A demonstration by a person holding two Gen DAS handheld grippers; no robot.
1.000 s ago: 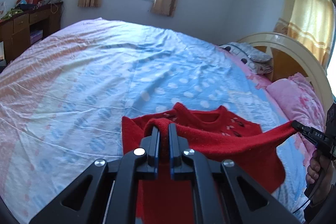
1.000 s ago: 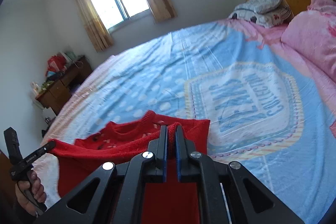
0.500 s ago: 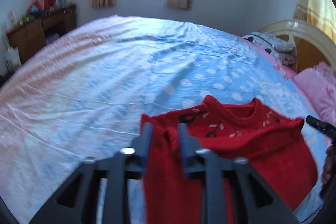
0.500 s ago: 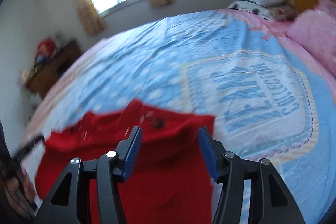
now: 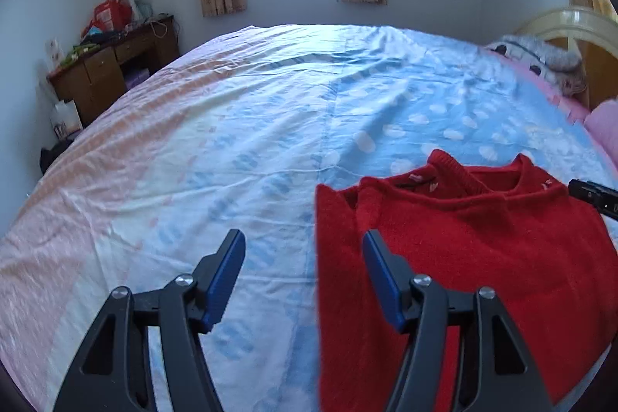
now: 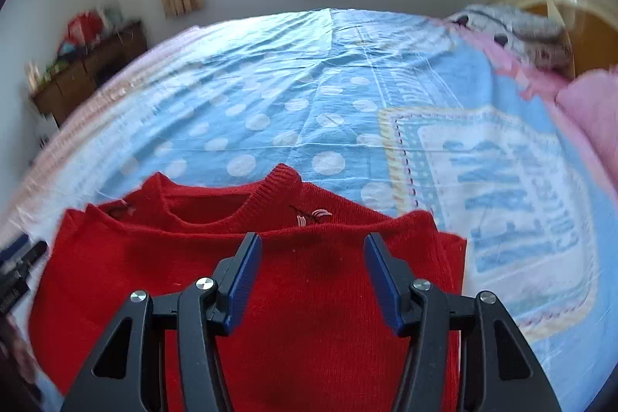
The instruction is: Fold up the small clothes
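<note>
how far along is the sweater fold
Done: the red sweater lies on the bed sheet, its lower part folded up to the neckline. In hand: nothing; left gripper is opening, right gripper open. Left: probably the sideways folds.

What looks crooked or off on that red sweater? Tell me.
Little stands out. The red sweater lies folded on the bed sheet, its folded-up edge stopping just below the collar, roughly level. A small fold pokes out at its left corner.

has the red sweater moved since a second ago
Yes. The red sweater hung stretched between both shut tools; now it lies folded flat on the bedsheet, released.
</note>
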